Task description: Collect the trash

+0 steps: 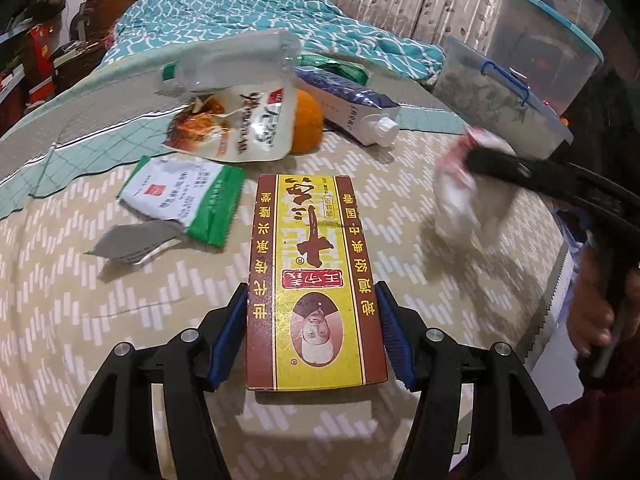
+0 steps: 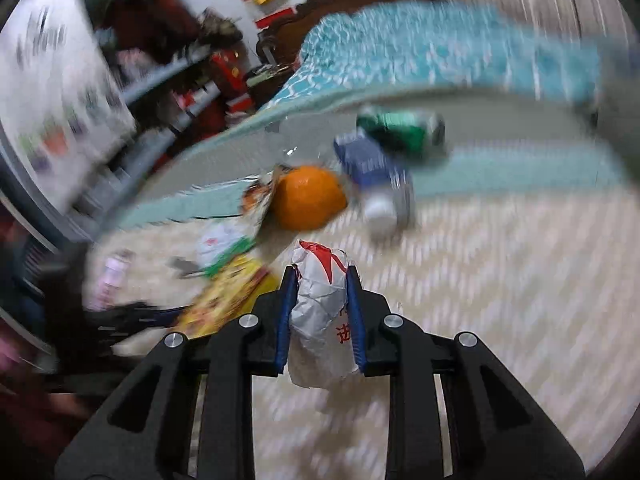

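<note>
My left gripper [image 1: 314, 300] is shut on a red and yellow drink carton [image 1: 312, 276], its blue pads pressed on both long sides, the carton lying over the bed cover. My right gripper [image 2: 320, 276] is shut on a crumpled white wrapper with red print [image 2: 320, 320] and holds it above the bed; it shows blurred in the left wrist view [image 1: 460, 196]. On the bed lie a green and white sachet [image 1: 184, 196], a torn foil scrap [image 1: 128, 244], a white snack pouch [image 1: 236, 120], a clear plastic bottle [image 1: 228, 64], an orange [image 1: 308, 120] and a blue and white tube [image 1: 352, 108].
A crumpled teal blanket [image 1: 248, 12] lies at the back of the bed. Clear storage boxes with blue lids [image 1: 520, 68] stand at the right. Shelves with clutter [image 2: 168, 92] stand left of the bed. The right wrist view is motion-blurred.
</note>
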A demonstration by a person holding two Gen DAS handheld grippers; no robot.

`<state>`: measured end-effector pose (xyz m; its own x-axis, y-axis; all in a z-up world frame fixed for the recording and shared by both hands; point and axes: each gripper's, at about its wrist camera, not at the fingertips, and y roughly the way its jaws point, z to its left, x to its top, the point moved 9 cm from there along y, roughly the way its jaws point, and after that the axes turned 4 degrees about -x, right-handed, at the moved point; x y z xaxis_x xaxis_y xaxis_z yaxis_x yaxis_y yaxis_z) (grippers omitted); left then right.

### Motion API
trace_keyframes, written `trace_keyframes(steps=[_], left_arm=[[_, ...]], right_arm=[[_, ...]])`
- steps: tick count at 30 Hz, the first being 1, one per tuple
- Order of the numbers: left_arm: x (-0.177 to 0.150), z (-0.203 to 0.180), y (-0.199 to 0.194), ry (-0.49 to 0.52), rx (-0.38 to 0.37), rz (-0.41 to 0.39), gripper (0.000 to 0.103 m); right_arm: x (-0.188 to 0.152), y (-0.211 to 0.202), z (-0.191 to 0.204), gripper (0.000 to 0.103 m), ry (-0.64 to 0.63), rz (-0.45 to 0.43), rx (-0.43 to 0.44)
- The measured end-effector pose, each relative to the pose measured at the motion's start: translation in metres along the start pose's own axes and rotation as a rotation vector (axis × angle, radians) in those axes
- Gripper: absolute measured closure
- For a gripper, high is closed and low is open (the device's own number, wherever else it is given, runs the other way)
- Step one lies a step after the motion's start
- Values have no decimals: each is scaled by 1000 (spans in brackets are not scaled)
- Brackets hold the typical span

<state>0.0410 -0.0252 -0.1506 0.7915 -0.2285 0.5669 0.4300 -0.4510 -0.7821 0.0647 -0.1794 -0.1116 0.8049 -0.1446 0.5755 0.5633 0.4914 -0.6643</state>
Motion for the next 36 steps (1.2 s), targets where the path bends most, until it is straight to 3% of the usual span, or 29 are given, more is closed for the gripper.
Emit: trace_keyframes(steps=[2,5,6,7,9,13,17,23,26,36], left_arm=[[2,-3,4,9,-4,5,44],[6,-7,9,17,0,12,42],[7,-8,11,17,1,13,41],[7,-9,11,15,0,14,39],[8,-8,12,14,6,17,36],[8,-6,13,7,20,20,30],[9,-5,13,-6,24,23,22],[11,-7,16,-9,23,34,19],[12,-9,18,-4,23,39,17],[15,-18,24,20,22,53,17]], right_arm=[[-10,-3,-20,74,94,18,38],[-16,-4,-41,69,113,1,-50],[-14,-6,-47,64,120,-23,-81],[-12,-9,-53,44,117,-52,-129],[-9,-16,-62,28,100,-105,-215],[-1,-26,-70,28,97,-155,-271],[3,-41,-73,25,103,-200,-245],[6,-63,-62,15,47,-269,-238],[2,-63,-56,9,14,-268,-225],[-21,-54,-53,9,-63,-222,-262]])
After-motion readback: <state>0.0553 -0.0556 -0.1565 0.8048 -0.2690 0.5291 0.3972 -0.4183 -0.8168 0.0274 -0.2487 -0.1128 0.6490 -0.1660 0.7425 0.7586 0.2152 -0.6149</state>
